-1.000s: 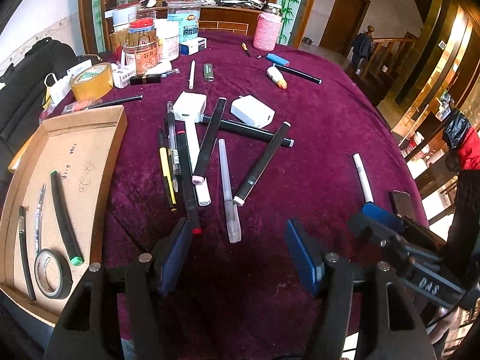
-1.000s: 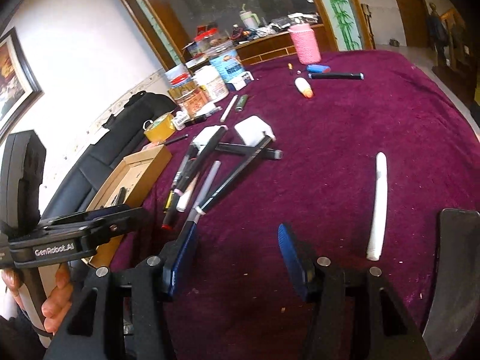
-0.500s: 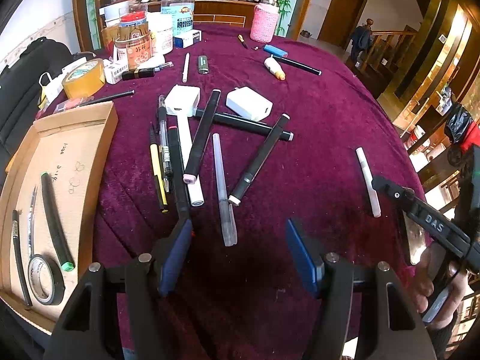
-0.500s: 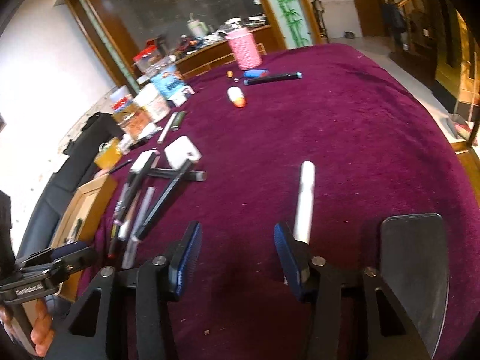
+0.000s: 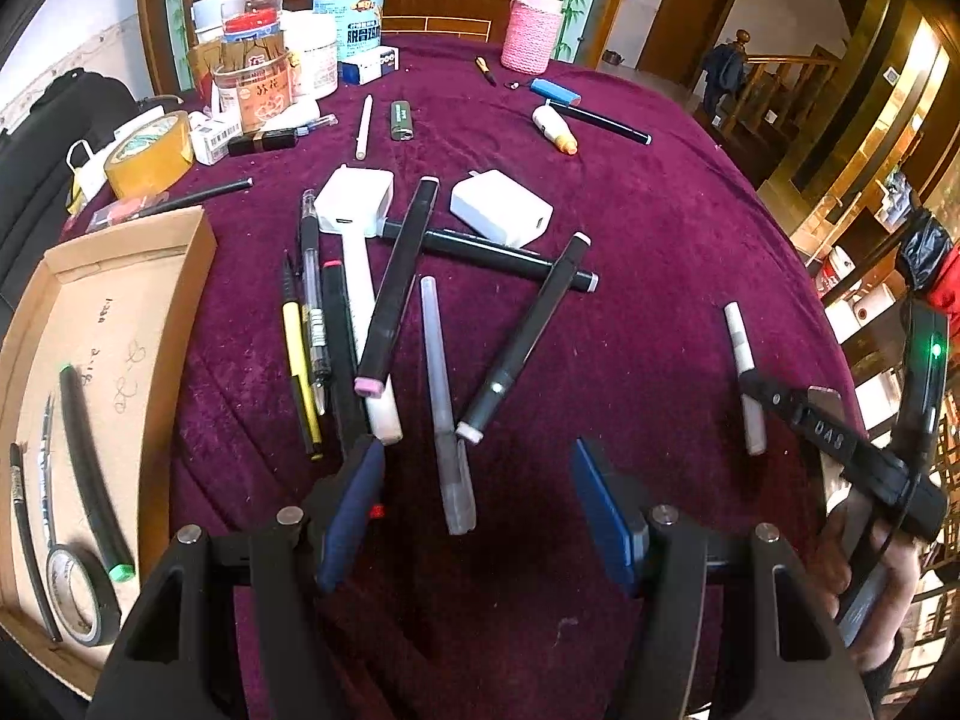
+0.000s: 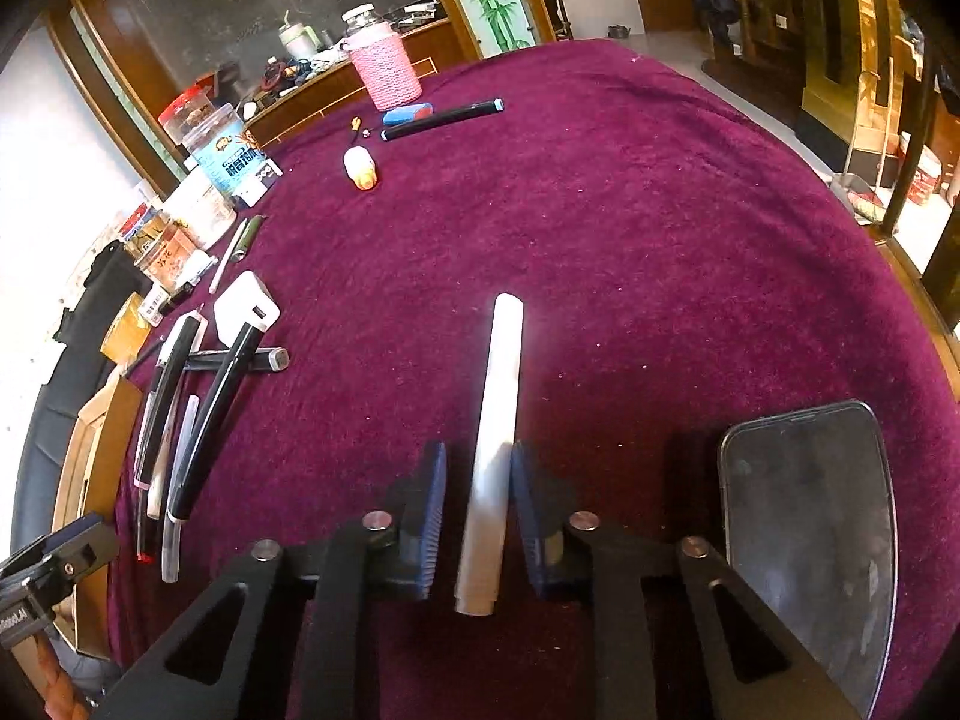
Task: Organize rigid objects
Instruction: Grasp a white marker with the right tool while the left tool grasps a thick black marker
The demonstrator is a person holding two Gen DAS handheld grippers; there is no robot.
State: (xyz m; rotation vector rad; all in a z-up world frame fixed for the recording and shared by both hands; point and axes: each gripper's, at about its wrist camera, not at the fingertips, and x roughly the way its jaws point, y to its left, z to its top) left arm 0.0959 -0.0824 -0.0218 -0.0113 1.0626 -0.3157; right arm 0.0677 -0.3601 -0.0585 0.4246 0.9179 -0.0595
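A white marker (image 6: 501, 396) lies on the purple tablecloth, pointing away from me. My right gripper (image 6: 477, 492) straddles its near end with the jaws closing; the blue pads (image 6: 522, 492) sit against its sides. The left wrist view shows the same marker (image 5: 743, 360) at the right, under the right gripper (image 5: 757, 387). My left gripper (image 5: 474, 510) hangs open over the near end of a clear pen (image 5: 447, 420), holding nothing. Beyond it lies a heap of black markers (image 5: 396, 294), pens and two white chargers (image 5: 501, 215).
A cardboard tray (image 5: 120, 276) at the left holds a black marker, thin pens and a tape roll (image 5: 78, 594). A dark phone (image 6: 804, 540) lies right of the right gripper. Jars, a yellow tape roll (image 5: 150, 150) and a pink-sleeved jar (image 5: 531, 36) crowd the far edge.
The right gripper swung right onto the white marker and its jaws narrowed from wide apart to close around it. The left gripper crept forward over the pen heap, still open.
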